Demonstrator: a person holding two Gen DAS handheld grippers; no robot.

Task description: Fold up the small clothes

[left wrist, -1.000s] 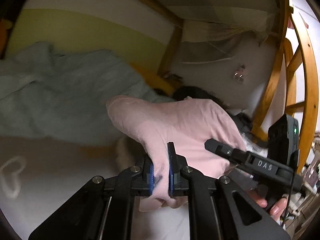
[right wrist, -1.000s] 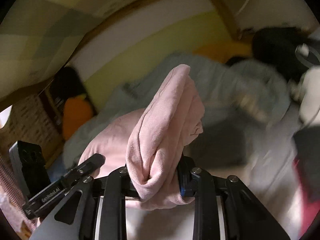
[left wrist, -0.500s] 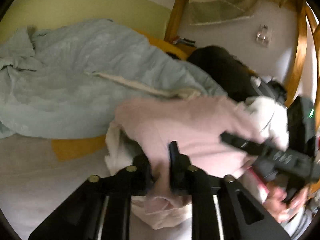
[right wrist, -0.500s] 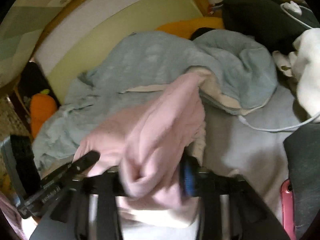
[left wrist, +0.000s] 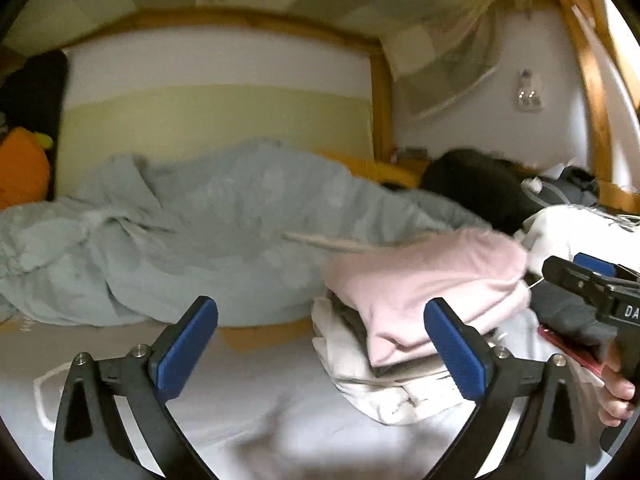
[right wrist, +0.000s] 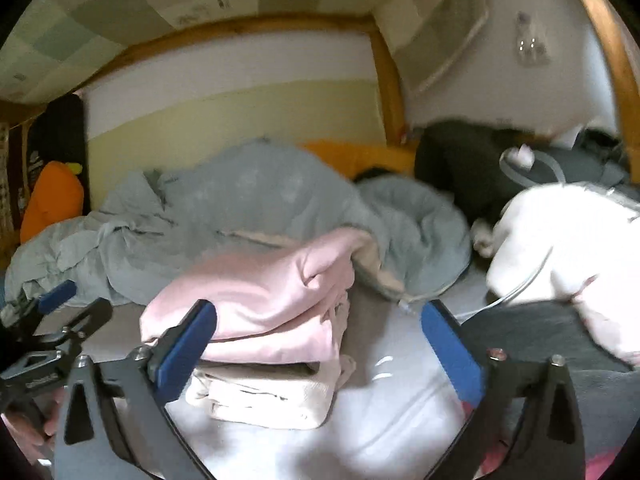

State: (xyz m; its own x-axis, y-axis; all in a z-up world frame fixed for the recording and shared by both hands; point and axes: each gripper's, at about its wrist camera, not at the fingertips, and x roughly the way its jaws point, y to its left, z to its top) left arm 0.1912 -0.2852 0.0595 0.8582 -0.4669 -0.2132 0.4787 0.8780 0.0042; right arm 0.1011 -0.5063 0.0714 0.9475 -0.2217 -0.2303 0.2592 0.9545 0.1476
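1. The left gripper [left wrist: 320, 344], black arms with blue rubber pads, stands spread wide at the bottom of the left wrist view; its jaws have just been opening and nothing lies between them but bare white sheet [left wrist: 256, 408]. It points nearly level across the bed.
2. The right gripper [right wrist: 318, 344] is likewise released, its jaws having just been opening; its left pad sits in front of the stack's near corner without pressing it. In the left wrist view it enters from the right edge, a person's fingers [left wrist: 618, 394] curled round its handle, with the white letters "DA" readable on its black body.
3. The folded pale pink knit garment [right wrist: 260, 300] lies free on top of a cream folded cloth pile [right wrist: 260, 396], centre-left in the right wrist view and right of centre in the left wrist view. Its surface is soft and smooth, with rounded fold edges.
4. Behind it sprawls a rumpled grey-blue quilted blanket [left wrist: 180, 232].
5. An orange plush toy [right wrist: 52, 200] sits at the left edge.
6. A white fluffy bundle [right wrist: 560, 240] lies at the right, with a thin white cable [right wrist: 516, 292] crossing it.
7. A curved wooden bed frame [left wrist: 376, 92] borders the pale yellow and white end panel behind.
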